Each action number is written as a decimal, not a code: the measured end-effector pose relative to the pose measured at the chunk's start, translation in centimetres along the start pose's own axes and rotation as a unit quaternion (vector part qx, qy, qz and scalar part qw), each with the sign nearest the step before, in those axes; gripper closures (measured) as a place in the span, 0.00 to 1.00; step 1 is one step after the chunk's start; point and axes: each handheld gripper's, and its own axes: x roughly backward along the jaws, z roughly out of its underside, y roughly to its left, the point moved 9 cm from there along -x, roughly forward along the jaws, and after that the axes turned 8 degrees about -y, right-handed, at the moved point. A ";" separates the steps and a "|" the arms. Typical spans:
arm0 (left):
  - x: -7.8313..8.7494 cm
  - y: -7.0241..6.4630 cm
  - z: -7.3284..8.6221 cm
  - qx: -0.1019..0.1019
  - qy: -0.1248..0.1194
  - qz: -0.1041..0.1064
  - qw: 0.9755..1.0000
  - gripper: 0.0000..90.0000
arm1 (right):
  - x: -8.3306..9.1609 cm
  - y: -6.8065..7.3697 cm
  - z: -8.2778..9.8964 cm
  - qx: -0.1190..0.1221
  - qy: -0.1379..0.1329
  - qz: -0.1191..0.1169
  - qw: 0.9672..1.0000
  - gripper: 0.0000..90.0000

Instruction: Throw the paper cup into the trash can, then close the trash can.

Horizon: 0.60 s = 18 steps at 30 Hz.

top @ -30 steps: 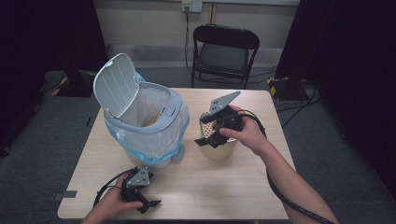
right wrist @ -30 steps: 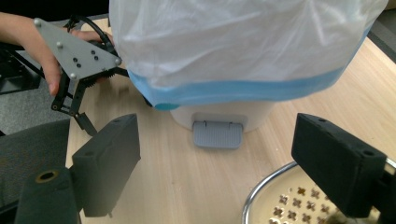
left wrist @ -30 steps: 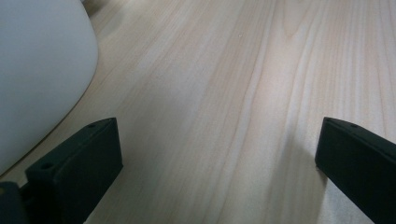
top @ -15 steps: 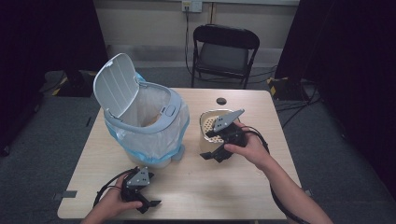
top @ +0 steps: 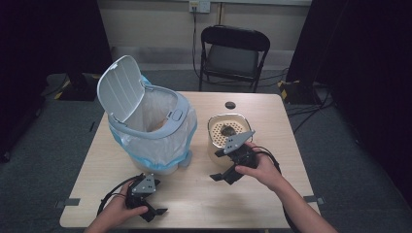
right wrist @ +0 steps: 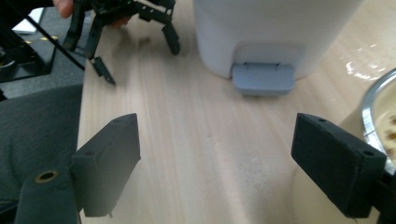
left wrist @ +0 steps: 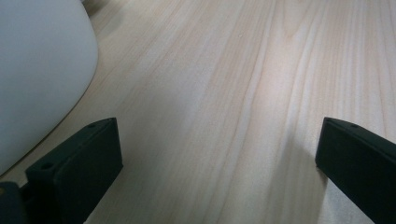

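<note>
Right gripper wide open, empty, just below the strainer pot at frame centre-right, likely lining up a grasp. Left gripper open, parked lower left beside the bin.

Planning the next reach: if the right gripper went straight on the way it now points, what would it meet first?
Probably the grey pedal at the foot of the white bin; the right gripper, jaws open, looks across bare table toward it. Depth is hard to judge, so it might pass just beside it.
</note>
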 end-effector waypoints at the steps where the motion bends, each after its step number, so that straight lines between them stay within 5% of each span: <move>1: 0.0 0.0 0.0 0.001 -0.003 0.000 1.000 0.00 | 0.0 0.2 0.3 -0.001 0.001 -0.003 1.000 0.16; 10: 0.0 0.0 0.0 0.002 -0.005 0.000 1.000 0.00 | -1.1 2.0 4.4 -0.014 0.018 -0.016 1.000 0.16; 18: 0.0 0.0 -0.1 0.002 -0.007 0.000 1.000 0.00 | -3.0 2.5 8.8 -0.011 0.037 0.006 0.999 0.17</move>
